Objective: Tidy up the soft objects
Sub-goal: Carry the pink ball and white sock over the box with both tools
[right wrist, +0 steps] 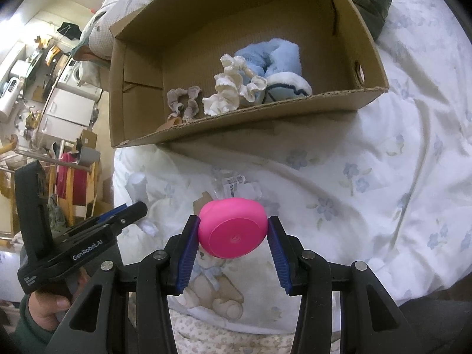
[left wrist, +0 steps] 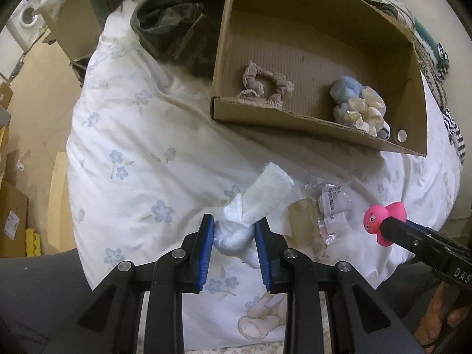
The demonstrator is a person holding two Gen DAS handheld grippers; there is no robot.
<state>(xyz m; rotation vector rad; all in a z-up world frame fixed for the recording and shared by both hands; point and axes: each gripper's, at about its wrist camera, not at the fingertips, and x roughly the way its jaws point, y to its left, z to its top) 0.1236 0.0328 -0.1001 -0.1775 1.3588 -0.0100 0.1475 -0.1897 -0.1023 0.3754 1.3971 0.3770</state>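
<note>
Both wrist fisheyes look steeply down along their own fingers, close over the bed (left wrist: 132, 135). Left view faces the cardboard box (left wrist: 295, 118) from its left, right view from its right; both share box and floral duvet.

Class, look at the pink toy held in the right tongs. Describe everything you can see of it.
The pink toy looks like smooth, soft rubber, rounded, with a flat circular base facing the right wrist camera. From the left wrist view it has a small head with a painted face. The right tongs pinch its sides, holding it above the floral bedding, in front of the cardboard box.
</note>
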